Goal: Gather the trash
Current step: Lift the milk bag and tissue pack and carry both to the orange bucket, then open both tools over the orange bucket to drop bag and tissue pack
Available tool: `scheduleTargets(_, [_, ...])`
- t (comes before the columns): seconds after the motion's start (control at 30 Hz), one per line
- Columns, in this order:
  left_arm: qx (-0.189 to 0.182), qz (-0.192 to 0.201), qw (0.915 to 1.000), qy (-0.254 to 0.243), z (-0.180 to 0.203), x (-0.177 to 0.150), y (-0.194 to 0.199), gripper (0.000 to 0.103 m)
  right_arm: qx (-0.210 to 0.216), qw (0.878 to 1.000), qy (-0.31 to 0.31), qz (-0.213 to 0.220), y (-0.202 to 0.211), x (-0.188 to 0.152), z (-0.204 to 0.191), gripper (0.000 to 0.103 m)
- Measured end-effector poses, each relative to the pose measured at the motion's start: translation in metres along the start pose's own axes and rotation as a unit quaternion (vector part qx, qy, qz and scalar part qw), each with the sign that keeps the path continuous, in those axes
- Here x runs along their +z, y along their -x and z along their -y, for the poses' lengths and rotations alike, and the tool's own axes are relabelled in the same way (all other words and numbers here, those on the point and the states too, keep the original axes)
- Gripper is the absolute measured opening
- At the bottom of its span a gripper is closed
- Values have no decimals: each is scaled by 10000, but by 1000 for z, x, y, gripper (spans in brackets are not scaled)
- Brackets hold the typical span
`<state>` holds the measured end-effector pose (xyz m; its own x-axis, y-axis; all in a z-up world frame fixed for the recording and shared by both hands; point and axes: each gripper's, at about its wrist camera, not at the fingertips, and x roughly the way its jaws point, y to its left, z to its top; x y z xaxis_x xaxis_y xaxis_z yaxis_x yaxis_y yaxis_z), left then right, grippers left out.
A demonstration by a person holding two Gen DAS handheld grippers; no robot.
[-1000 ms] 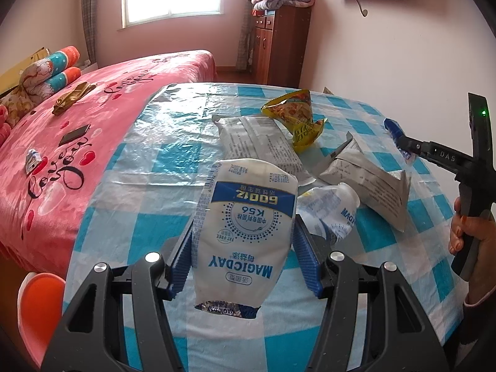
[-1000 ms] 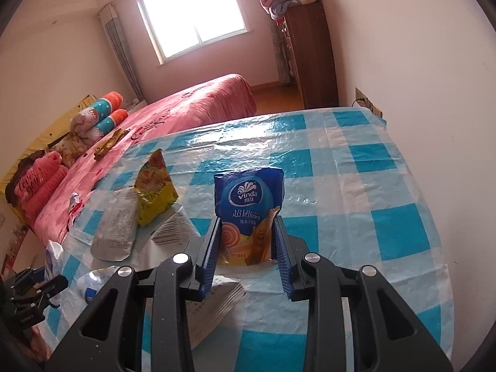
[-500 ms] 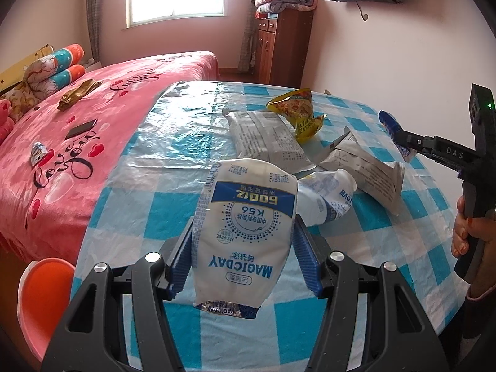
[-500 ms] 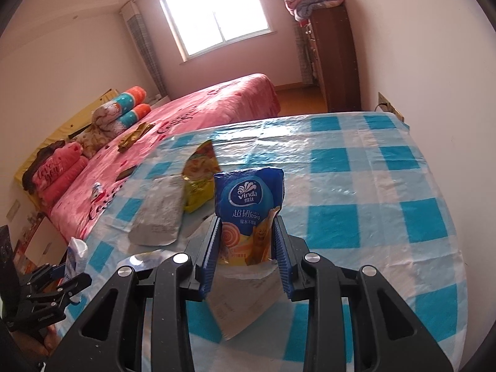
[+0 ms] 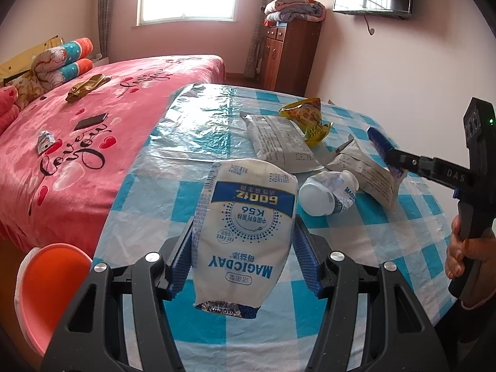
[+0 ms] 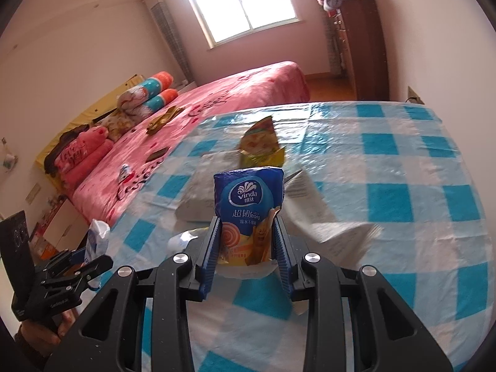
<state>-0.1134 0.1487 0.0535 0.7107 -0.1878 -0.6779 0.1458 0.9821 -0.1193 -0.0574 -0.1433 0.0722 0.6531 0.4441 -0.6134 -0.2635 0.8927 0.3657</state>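
Note:
My left gripper (image 5: 243,254) is shut on a white MAGICDAY milk pouch (image 5: 245,226) and holds it above the near edge of the blue-checked table (image 5: 356,248). My right gripper (image 6: 248,241) is shut on a blue Vinda tissue pack (image 6: 249,207) above the table; it also shows at the right of the left wrist view (image 5: 390,161). On the table lie a crushed white bottle (image 5: 328,192), two grey-white flat packets (image 5: 282,142) (image 5: 365,170) and a yellow snack bag (image 5: 307,117).
An orange bin (image 5: 46,282) stands on the floor at the table's near left corner. A pink bed (image 5: 77,142) runs along the table's left side. A wooden cabinet (image 5: 288,55) stands at the back by the wall.
Both grippers have drawn back toward the near side of the table with their packs still held. The orange bin shows more fully at lower left.

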Motion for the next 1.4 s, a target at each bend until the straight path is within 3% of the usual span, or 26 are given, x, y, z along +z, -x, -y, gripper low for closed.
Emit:
scheduleTargets(0.4, [23,151,9997,209,-27,-9,24,61,402,9976,361,-433,-16,-19,-59,35])
scheduleTargets(0.73, [269,217,9982,489,-63,-20,42,61,804,9905,784,-797,-35,-32,-114,35])
scheduleTargets(1.4, [1209,31,9847,1253,-164,-67,72,61,1666,9537,1992,-1514,-81,-59,-250,35])
